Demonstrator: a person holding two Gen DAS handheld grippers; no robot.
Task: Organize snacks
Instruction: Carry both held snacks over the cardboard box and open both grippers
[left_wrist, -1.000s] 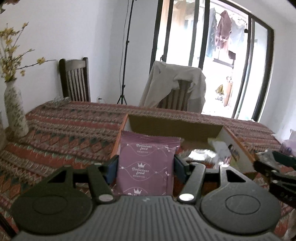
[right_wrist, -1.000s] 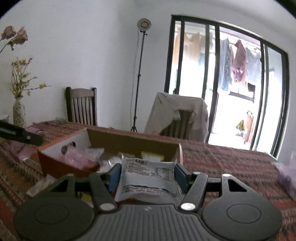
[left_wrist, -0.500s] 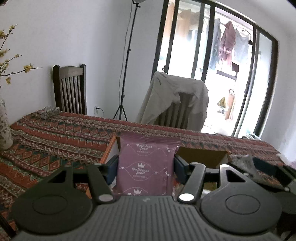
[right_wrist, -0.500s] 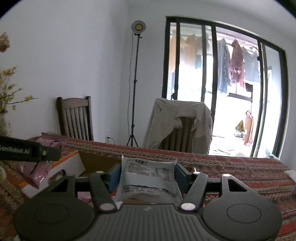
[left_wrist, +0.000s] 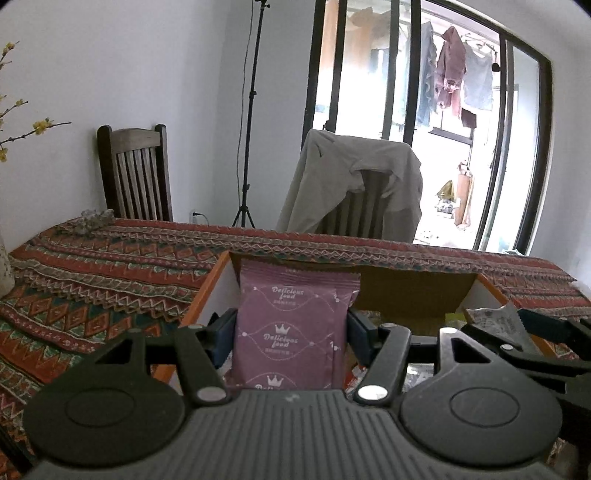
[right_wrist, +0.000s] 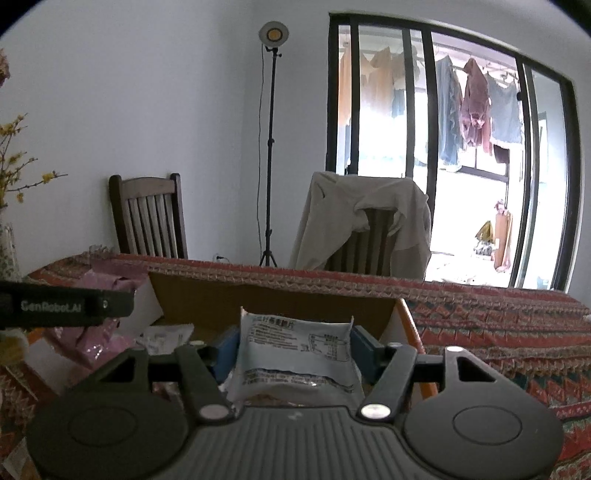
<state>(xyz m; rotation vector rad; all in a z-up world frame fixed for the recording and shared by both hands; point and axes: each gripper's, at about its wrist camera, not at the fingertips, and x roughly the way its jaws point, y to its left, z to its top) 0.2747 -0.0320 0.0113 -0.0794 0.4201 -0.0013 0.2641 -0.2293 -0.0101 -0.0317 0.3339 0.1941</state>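
Observation:
My left gripper (left_wrist: 291, 334) is shut on a purple "Delicious food" snack packet (left_wrist: 295, 325), held upright over the left end of an open cardboard box (left_wrist: 413, 291). My right gripper (right_wrist: 294, 347) is shut on a silver-white snack packet (right_wrist: 295, 350), held over the right end of the same box (right_wrist: 273, 310). The right gripper and its packet show at the right edge of the left wrist view (left_wrist: 495, 325). The left gripper's side shows at the left of the right wrist view (right_wrist: 66, 306), with the purple packet (right_wrist: 107, 325) under it. Other packets (right_wrist: 166, 336) lie inside the box.
The box stands on a table with a red patterned cloth (left_wrist: 110, 269). Two wooden chairs stand behind it, one bare (left_wrist: 136, 177), one draped with a beige jacket (left_wrist: 351, 184). A light stand (right_wrist: 271, 147) is by the wall. A vase (right_wrist: 7, 251) stands at far left.
Both grippers have moved forward over the box, still holding their packets. The views have tilted up, so less of the box's inside shows.

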